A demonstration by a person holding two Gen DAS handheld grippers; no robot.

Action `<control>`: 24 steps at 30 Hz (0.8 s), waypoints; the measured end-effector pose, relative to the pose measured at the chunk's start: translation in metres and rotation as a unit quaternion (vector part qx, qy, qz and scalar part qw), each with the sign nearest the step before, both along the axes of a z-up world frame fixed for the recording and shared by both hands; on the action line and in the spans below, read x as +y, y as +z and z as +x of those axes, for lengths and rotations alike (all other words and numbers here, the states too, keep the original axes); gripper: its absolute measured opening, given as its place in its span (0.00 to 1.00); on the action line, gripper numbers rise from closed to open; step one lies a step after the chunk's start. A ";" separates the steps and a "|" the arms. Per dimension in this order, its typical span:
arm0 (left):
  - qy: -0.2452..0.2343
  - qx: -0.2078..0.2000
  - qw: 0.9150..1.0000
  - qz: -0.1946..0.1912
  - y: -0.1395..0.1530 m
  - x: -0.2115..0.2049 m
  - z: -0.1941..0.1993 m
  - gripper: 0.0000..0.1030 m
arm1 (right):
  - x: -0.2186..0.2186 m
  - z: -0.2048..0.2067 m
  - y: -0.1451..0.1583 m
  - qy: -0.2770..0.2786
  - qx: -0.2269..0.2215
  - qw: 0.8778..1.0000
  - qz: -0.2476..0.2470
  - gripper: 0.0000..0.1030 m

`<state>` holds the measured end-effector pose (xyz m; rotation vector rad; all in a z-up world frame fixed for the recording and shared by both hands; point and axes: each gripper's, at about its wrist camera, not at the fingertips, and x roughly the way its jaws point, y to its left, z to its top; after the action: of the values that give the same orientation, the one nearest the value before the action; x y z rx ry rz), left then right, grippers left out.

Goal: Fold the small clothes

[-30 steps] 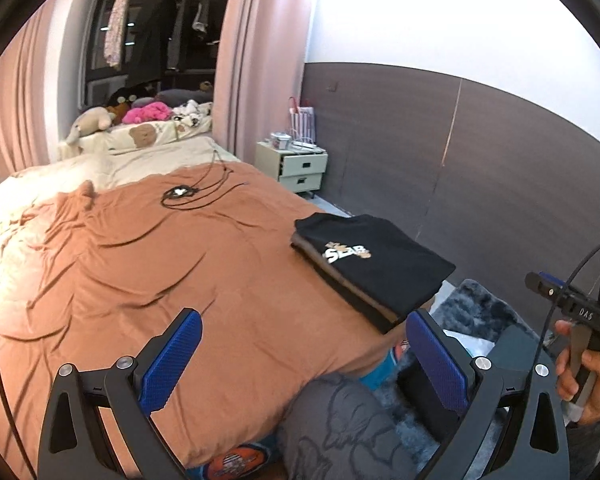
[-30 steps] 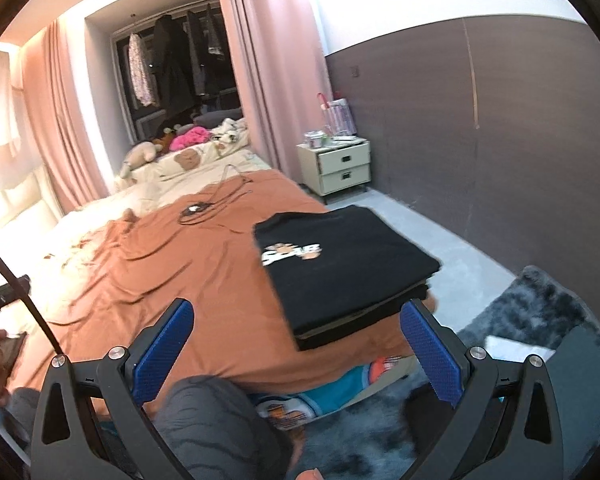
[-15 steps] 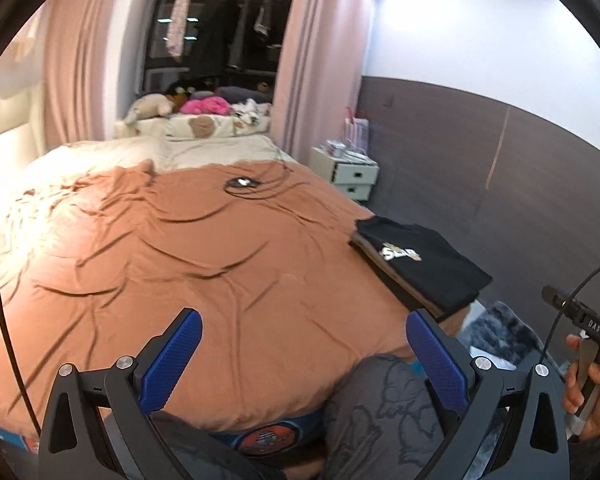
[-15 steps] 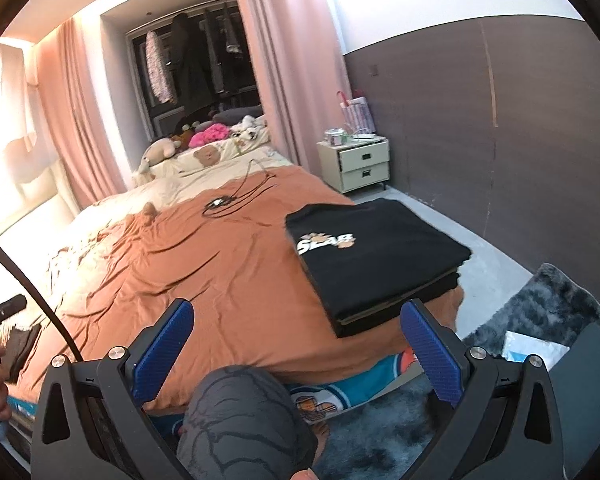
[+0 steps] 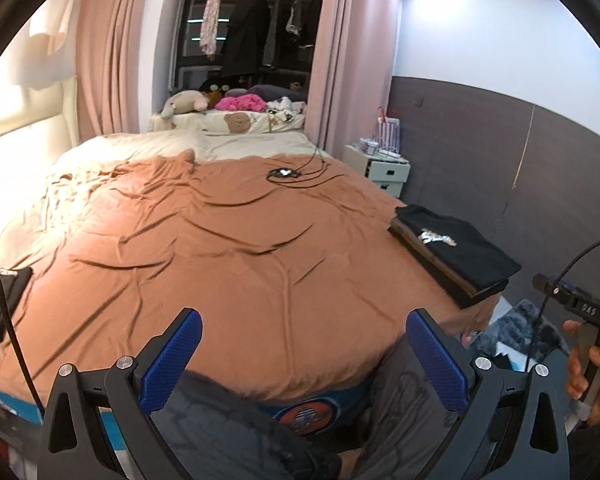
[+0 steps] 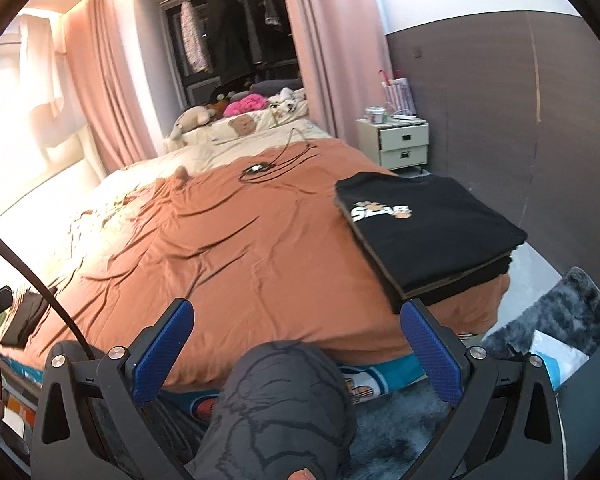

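Left view swings leftward, folded clothes stack [image 5: 456, 256] now far right (on bed [image 5: 228, 264]). Left gripper [image 5: 304, 356], right gripper [image 6: 296, 350] spread wide, empty.

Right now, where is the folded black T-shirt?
The folded black T-shirt lies on top of a stack at the bed's right front corner, below the white nightstand in both views.

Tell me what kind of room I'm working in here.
A home bedroom, by the look of it: a large bed with an orange-brown cover, stuffed toys piled at its head, and a white nightstand beside it. Folded clothes sit stacked on the bed's right edge.
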<state>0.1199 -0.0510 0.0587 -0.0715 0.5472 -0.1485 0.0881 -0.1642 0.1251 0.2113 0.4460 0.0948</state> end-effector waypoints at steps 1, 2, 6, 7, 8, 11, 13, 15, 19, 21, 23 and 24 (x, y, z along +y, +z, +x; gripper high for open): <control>0.002 -0.001 1.000 0.003 -0.002 0.001 -0.002 1.00 | 0.003 -0.002 0.000 0.001 0.000 1.000 -0.003 1.00; 0.007 -0.002 1.000 0.005 -0.004 0.004 -0.004 1.00 | 0.005 -0.003 0.001 0.003 -0.001 1.000 -0.008 1.00; 0.016 -0.006 1.000 0.008 -0.009 0.008 -0.009 1.00 | 0.018 -0.006 0.001 0.016 -0.001 0.999 -0.035 1.00; 0.015 -0.009 1.000 0.014 -0.009 0.007 -0.011 1.00 | 0.020 -0.006 0.000 0.019 0.000 0.999 -0.036 1.00; 0.015 -0.012 1.000 0.018 -0.009 0.006 -0.011 1.00 | 0.023 -0.006 0.000 0.022 0.001 0.999 -0.038 1.00; 0.016 -0.011 1.000 0.018 -0.010 0.006 -0.011 1.00 | 0.022 -0.004 0.001 0.015 -0.001 0.999 -0.043 1.00; 0.014 -0.008 1.000 0.010 -0.012 0.007 -0.011 1.00 | 0.022 -0.004 -0.001 0.015 0.002 0.999 -0.037 1.00; 0.015 -0.008 1.000 0.011 -0.013 0.007 -0.012 1.00 | 0.022 -0.005 -0.002 0.014 0.003 0.999 -0.037 1.00; 0.019 -0.015 1.000 0.011 -0.015 0.006 -0.015 1.00 | 0.028 -0.007 -0.003 0.011 0.004 0.999 -0.048 1.00; 0.020 -0.016 1.000 0.010 -0.015 0.006 -0.016 1.00 | 0.030 -0.007 -0.002 0.008 0.003 0.999 -0.054 1.00; 0.021 -0.016 1.000 0.011 -0.016 0.006 -0.017 1.00 | 0.031 -0.007 -0.002 0.008 0.003 0.998 -0.055 1.00; 0.022 -0.016 1.000 0.011 -0.016 0.006 -0.016 1.00 | 0.031 -0.007 -0.002 0.008 0.003 0.998 -0.054 1.00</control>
<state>0.1036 -0.0450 0.0423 -0.0596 0.5148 -0.1011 0.0814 -0.1337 0.1234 0.1013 0.4580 0.0854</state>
